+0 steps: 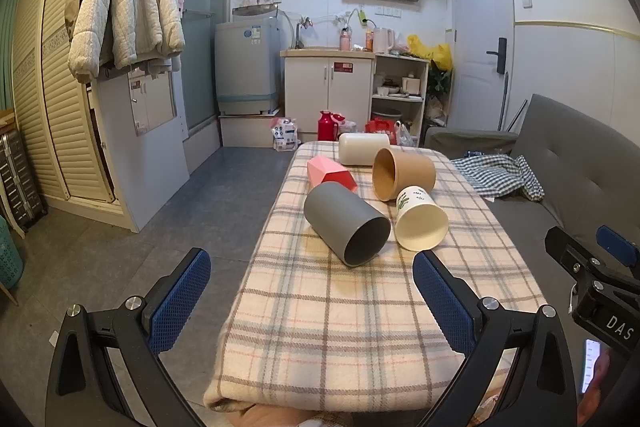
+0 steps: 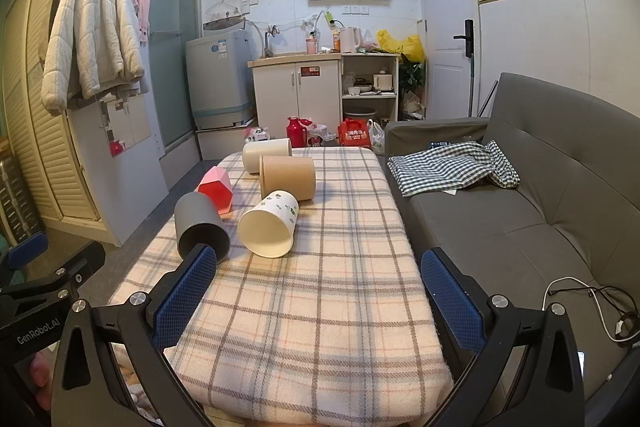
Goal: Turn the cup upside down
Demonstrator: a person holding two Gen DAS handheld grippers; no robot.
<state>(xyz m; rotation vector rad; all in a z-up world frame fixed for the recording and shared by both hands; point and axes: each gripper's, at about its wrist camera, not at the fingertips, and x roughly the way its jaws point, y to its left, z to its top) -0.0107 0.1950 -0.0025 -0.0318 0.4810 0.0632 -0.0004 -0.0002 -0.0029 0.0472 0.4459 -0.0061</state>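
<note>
Plaid cloth [image 1: 340,327] fills mid-frame, with five cups on their sides at centre, the grey cup [image 1: 346,225] nearest. Both the left gripper [image 1: 312,291] and right gripper [image 2: 320,283] hang wide-jawed, empty. Only the right view shows the white cable [image 2: 576,287] at lower right.

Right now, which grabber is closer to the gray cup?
Left, I think, though only slightly. The left gripper hangs open just in front of the gray cup, lined up with its mouth. The right gripper is open too, but the cup sits off toward its left finger.

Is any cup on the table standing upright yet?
No: the grey cup, white printed cup, brown cup and cream cup all lie on their sides.
</note>
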